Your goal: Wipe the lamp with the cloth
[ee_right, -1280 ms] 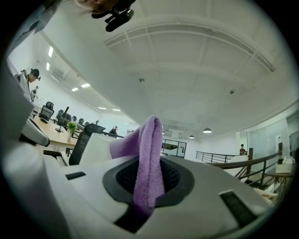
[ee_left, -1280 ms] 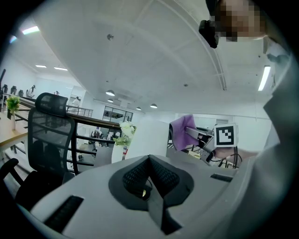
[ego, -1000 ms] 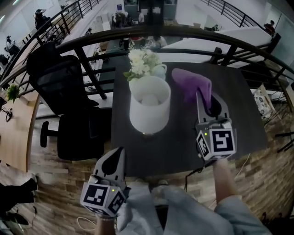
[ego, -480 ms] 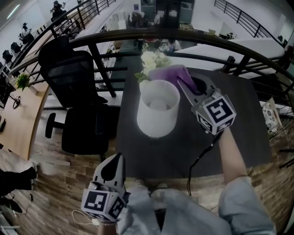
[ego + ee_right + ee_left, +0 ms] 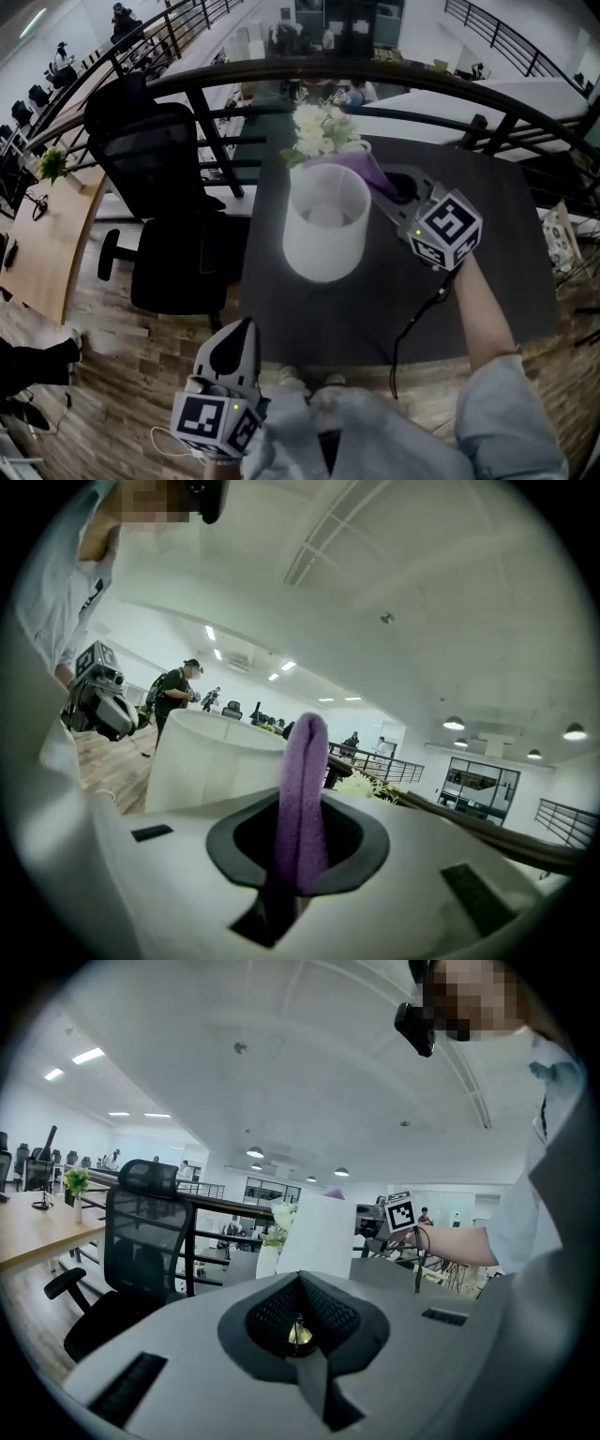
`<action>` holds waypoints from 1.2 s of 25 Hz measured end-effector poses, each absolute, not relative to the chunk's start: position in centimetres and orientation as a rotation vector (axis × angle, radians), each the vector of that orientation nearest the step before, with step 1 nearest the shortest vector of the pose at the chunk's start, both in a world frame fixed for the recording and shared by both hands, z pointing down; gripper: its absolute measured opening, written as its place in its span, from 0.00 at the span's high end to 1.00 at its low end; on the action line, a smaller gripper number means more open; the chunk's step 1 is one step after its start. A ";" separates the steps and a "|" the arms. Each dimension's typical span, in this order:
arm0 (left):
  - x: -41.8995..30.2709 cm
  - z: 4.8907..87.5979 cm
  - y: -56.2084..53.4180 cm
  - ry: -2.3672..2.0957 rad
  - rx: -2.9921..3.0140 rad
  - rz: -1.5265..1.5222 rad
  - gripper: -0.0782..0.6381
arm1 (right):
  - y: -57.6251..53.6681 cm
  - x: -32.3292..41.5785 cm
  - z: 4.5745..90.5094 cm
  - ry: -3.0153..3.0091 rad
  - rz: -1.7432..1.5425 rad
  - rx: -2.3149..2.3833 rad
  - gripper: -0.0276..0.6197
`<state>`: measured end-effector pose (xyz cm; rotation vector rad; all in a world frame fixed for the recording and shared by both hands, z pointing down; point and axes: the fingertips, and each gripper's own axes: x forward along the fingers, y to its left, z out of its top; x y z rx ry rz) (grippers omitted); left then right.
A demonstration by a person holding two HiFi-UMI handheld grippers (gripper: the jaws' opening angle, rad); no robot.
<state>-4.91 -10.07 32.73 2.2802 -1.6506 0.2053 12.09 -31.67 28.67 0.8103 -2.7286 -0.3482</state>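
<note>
Just left of your right tongs (image 5: pixel 382 184), which are pinching the purple cloth (image 5: pixel 354 165), the white lamp (image 5: pixel 324 225) is standing upright on the worktop (image 5: pixel 478 272), the cloth resting at its shade's far rim, while your left tongs (image 5: pixel 234 343) are hanging closed and empty, well apart.

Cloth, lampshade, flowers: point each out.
cloth (image 5: pixel 302 799), right gripper view, fold clamped between the jaws.
lampshade (image 5: pixel 319 258), head view, front wall.
flowers (image 5: pixel 319 127), head view, white blooms.
</note>
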 end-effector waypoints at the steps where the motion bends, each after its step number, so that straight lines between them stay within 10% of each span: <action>1: -4.8 32.7 -10.1 -1.645 2.286 0.208 0.88 | -31.5 12.2 29.1 -2.726 -0.339 0.826 0.88; 30: -1.6 32.5 -10.2 -1.469 2.393 0.250 0.88 | -24.6 16.1 39.1 -2.693 0.052 1.093 0.88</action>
